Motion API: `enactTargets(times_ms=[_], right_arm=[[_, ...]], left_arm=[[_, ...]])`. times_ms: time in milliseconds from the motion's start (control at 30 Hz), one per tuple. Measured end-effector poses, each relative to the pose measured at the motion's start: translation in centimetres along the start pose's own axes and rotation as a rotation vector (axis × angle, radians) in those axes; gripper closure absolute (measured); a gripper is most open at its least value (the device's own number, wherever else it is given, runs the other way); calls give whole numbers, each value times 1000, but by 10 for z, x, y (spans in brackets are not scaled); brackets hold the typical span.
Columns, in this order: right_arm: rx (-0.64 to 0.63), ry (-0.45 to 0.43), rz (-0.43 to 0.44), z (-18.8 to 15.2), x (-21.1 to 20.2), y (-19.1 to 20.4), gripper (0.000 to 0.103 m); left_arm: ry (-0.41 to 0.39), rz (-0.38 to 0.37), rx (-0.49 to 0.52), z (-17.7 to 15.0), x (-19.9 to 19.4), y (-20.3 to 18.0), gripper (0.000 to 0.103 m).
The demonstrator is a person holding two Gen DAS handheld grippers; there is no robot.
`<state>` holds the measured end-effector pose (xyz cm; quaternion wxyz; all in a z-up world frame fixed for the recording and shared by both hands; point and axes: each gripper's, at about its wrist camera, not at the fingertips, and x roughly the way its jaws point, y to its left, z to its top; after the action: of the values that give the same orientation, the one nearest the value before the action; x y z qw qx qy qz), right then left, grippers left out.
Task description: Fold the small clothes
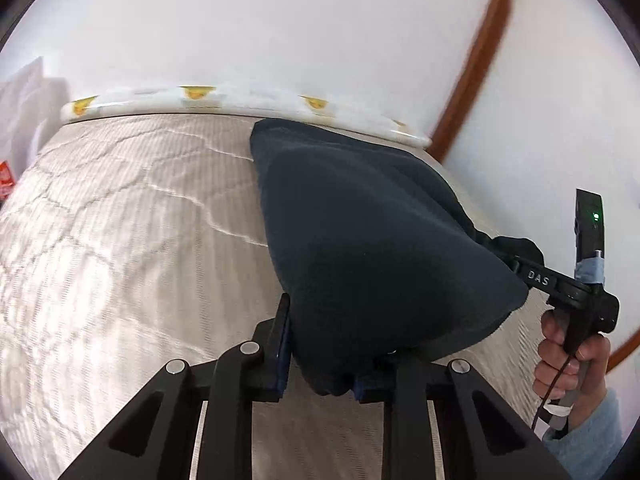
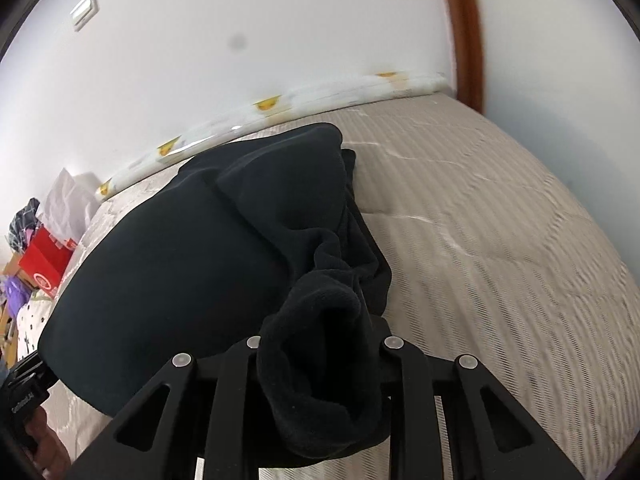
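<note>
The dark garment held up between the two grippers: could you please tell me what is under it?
Under the dark garment lies the beige quilted mattress, visible around it in both wrist views. Whatever sits directly beneath the cloth is covered and cannot be seen.

Dark navy garment (image 1: 372, 216) showing plain, no print. Mattress (image 1: 132, 216) showing beige with fine stripes and quilted lines. White sheet edge (image 1: 248, 100) carrying yellow-orange motifs. Wall (image 1: 280, 20) looking white, trim (image 1: 476, 60) reddish-brown. Red box (image 2: 46, 264) showing at left. Sleeve (image 1: 588, 436) looking light blue.
</note>
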<state>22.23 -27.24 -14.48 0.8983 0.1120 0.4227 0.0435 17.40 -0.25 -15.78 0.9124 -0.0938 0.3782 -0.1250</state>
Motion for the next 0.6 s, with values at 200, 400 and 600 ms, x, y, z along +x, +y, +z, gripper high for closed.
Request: enactTargets(times_ms=[200,400,600], right_arm=[[-57,18,64,17,31,55,80],[-171,7,92,16,39,103,80],[-172,-16,111,4,22,90,80]], left_arm=[[-19,88,-62,9,-13,49,82],[7,142,-115,5,-18,75,82],[29,174,-82,-6,-19,69,82]])
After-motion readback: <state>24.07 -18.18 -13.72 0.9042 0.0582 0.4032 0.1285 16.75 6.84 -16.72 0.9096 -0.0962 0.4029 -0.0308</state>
